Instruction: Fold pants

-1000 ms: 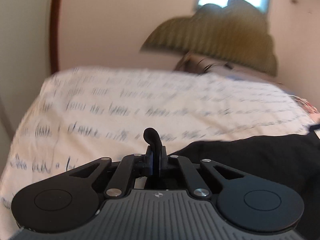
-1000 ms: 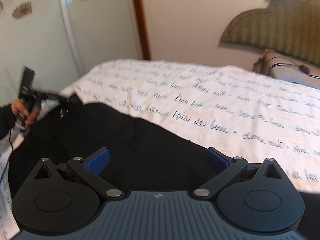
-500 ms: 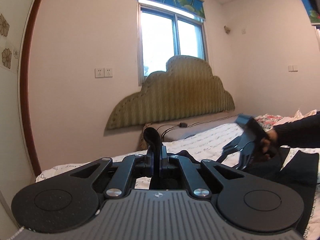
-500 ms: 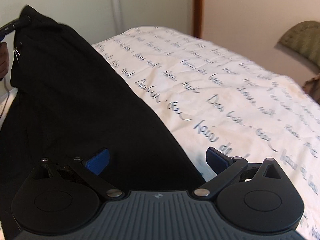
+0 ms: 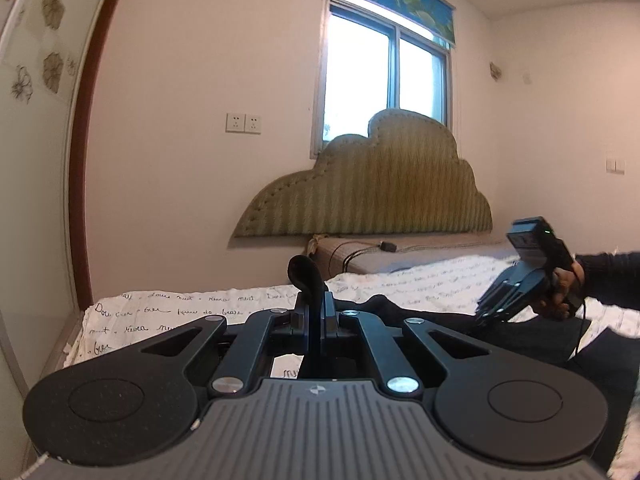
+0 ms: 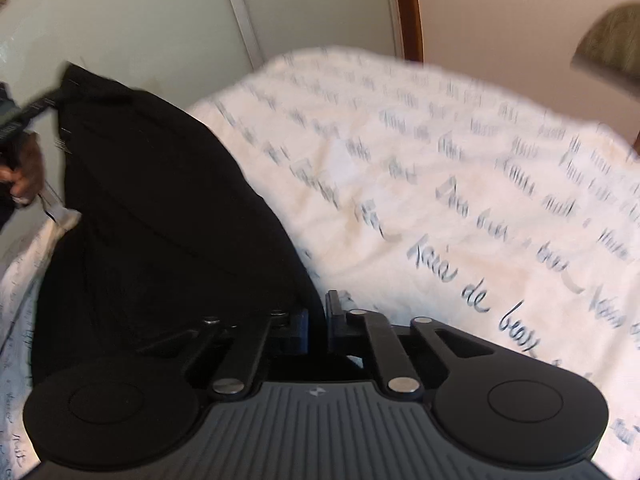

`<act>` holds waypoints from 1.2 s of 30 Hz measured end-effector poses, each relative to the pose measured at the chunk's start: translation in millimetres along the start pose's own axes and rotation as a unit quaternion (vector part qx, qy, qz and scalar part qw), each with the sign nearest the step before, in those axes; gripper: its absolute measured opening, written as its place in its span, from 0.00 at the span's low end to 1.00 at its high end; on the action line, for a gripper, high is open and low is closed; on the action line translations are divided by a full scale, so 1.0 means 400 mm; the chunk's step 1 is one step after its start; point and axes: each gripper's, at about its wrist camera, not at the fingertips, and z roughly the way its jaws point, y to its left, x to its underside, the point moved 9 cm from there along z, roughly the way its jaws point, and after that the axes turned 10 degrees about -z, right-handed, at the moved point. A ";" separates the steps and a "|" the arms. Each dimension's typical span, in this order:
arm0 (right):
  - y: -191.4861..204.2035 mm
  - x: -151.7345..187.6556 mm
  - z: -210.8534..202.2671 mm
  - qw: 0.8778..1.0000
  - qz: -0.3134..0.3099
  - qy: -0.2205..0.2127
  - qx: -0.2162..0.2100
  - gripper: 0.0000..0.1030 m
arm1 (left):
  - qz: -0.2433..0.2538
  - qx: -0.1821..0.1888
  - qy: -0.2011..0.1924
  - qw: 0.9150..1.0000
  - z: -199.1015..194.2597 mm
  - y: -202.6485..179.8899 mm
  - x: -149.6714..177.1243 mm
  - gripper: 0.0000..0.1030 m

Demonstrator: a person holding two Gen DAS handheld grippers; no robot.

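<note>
Several script lines, "de beau", cross the bedsheet (image 6: 460,200).

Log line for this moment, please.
stage: lifting pants off bed | left gripper: shut on pants | right gripper: just closed on pants edge

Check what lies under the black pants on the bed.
Under the black pants lies the white script-printed bedspread, visible around their edges. Whatever sits directly beneath the cloth is covered.
</note>
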 end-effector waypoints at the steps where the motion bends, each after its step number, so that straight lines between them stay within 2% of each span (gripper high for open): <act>1: 0.032 -0.004 -0.037 1.000 -0.005 -0.011 0.001 0.06 | -0.013 0.007 -0.005 1.000 -0.028 -0.003 -0.012 0.05; 3: 0.122 0.000 -0.115 0.999 -0.021 -0.031 -0.002 0.06 | -0.042 0.019 -0.010 0.999 -0.084 -0.014 -0.021 0.06; 5: 0.230 0.035 -0.177 0.998 -0.019 -0.050 -0.026 0.06 | -0.069 0.015 -0.004 0.997 -0.137 -0.012 -0.002 0.06; 7: 0.336 0.103 -0.177 0.998 -0.020 -0.038 -0.041 0.06 | -0.120 -0.003 0.032 0.992 -0.168 0.028 0.076 0.09; 9: 0.391 0.170 -0.128 0.999 -0.011 -0.012 -0.033 0.06 | -0.153 -0.057 0.083 0.983 -0.178 0.077 0.177 0.30; 10: 0.400 0.198 -0.102 1.000 0.000 -0.001 -0.027 0.06 | -0.173 -0.087 0.110 0.975 -0.185 0.102 0.225 0.35; 11: 0.404 0.219 -0.081 1.000 0.011 0.008 -0.025 0.06 | -0.192 -0.097 0.136 0.967 -0.196 0.110 0.258 0.43; 12: 0.404 0.237 -0.072 1.000 0.019 0.009 -0.022 0.06 | -0.209 -0.101 0.153 0.961 -0.213 0.109 0.279 0.52; 13: 0.405 0.242 -0.068 0.999 0.023 0.006 -0.021 0.06 | -0.226 -0.104 0.164 0.955 -0.245 0.113 0.299 0.56; 15: 0.403 0.243 -0.067 0.999 0.031 0.002 -0.021 0.06 | -0.236 -0.112 0.183 0.948 -0.292 0.098 0.307 0.80; 18: 0.401 0.228 -0.085 0.999 0.038 -0.011 -0.017 0.06 | -0.280 -0.105 0.181 0.937 -0.372 0.088 0.308 0.87; 20: 0.393 0.219 -0.100 0.999 0.045 -0.023 -0.016 0.06 | -0.353 -0.072 0.173 0.917 -0.419 0.070 0.310 0.88; 22: 0.388 0.211 -0.104 0.998 0.048 -0.031 -0.012 0.06 | -0.429 -0.047 0.127 0.893 -0.444 0.065 0.298 0.94; 23: 0.387 0.206 -0.107 0.998 0.049 -0.034 -0.010 0.06 | -0.473 -0.038 0.105 0.874 -0.444 0.068 0.297 0.99; 24: 0.385 0.199 -0.111 0.998 0.049 -0.036 -0.008 0.06 | -0.513 -0.035 0.091 0.853 -0.438 0.073 0.303 0.99; 26: 0.382 0.185 -0.120 0.998 0.048 -0.042 -0.002 0.06 | -0.588 -0.040 0.076 0.804 -0.396 0.074 0.323 0.98; 27: 0.379 0.178 -0.124 0.998 0.050 -0.046 -0.001 0.06 | -0.606 -0.048 0.076 0.790 -0.378 0.073 0.335 0.96; 29: 0.373 0.166 -0.132 0.997 0.056 -0.053 -0.003 0.06 | -0.624 -0.079 0.083 0.773 -0.336 0.067 0.363 0.96; 31: 0.369 0.159 -0.131 0.997 0.057 -0.054 -0.001 0.06 | -0.617 -0.100 0.111 0.772 -0.287 0.057 0.390 0.94; 33: 0.368 0.155 -0.129 0.997 0.056 -0.055 0.001 0.06 | -0.609 -0.139 0.116 0.772 -0.263 0.065 0.403 0.93; 36: 0.372 0.151 -0.134 0.997 0.057 -0.058 -0.001 0.06 | -0.596 -0.162 0.113 0.778 -0.240 0.079 0.397 0.92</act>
